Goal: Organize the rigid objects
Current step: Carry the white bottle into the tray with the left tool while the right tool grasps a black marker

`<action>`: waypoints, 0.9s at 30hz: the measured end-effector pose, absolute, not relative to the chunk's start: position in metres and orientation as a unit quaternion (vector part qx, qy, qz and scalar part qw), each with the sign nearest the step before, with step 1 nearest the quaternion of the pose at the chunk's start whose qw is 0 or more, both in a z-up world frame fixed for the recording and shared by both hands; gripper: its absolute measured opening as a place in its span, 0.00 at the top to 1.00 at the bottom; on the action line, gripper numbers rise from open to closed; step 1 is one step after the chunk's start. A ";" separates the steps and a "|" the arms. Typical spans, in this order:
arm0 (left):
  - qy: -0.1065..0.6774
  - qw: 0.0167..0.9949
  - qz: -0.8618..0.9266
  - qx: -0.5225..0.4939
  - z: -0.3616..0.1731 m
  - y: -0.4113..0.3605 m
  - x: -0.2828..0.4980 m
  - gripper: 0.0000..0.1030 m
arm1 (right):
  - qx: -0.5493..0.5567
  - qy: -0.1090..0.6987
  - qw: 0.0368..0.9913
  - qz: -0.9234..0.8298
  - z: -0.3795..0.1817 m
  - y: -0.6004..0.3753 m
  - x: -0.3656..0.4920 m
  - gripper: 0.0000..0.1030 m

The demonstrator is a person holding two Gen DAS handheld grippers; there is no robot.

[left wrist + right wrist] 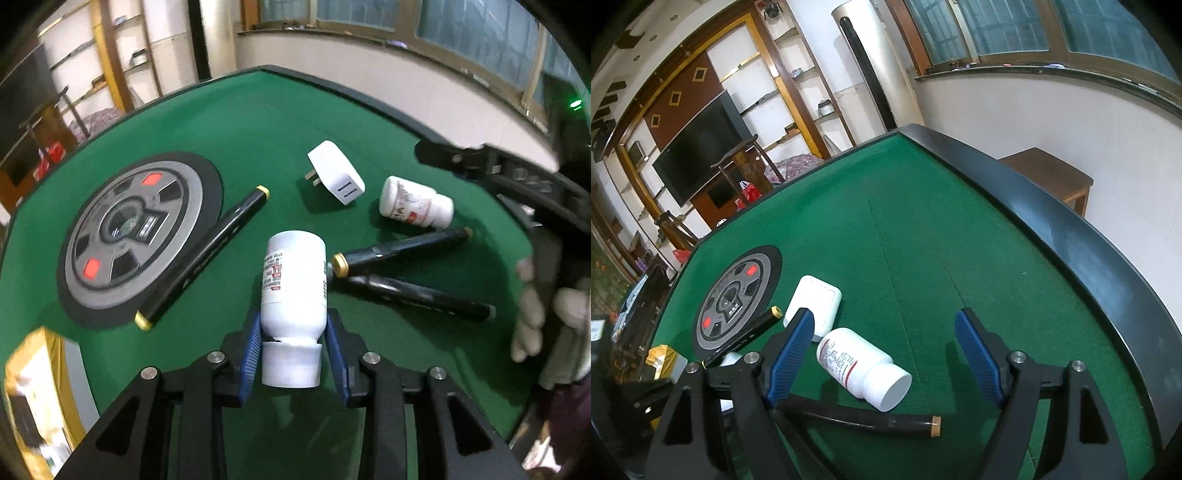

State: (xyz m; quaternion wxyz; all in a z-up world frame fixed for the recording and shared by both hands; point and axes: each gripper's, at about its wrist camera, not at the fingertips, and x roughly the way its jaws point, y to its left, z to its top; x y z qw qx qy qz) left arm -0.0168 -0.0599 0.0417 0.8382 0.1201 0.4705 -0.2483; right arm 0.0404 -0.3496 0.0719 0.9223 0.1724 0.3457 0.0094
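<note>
Pill bottle (293,280) capped, between left gripper (293,354) pads

A white bottle (293,280) lies cap-first between blue pads, apparently gripped. A second white bottle (862,367) lies on its side beside a white plug (336,177). Three black gold-tipped markers (201,258) lie around them.

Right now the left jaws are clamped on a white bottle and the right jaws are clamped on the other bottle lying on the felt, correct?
Half right. The left gripper does hold a white bottle. The right gripper holds nothing: in the right wrist view its jaws stand wide open, with the other bottle lying loose on the felt between them.
</note>
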 end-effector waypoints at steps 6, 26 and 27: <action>0.435 0.862 -0.252 0.060 0.075 -0.017 -0.069 0.66 | 0.169 0.344 0.924 0.007 0.071 -0.350 0.040 0.24; 0.383 0.905 -0.154 -0.103 0.094 0.161 -0.174 0.66 | -0.057 0.479 0.863 0.152 0.053 -0.255 0.016 0.46; 0.384 0.904 -0.150 -0.109 0.092 0.165 -0.175 0.66 | -0.064 0.484 0.859 0.155 0.049 -0.250 0.021 0.56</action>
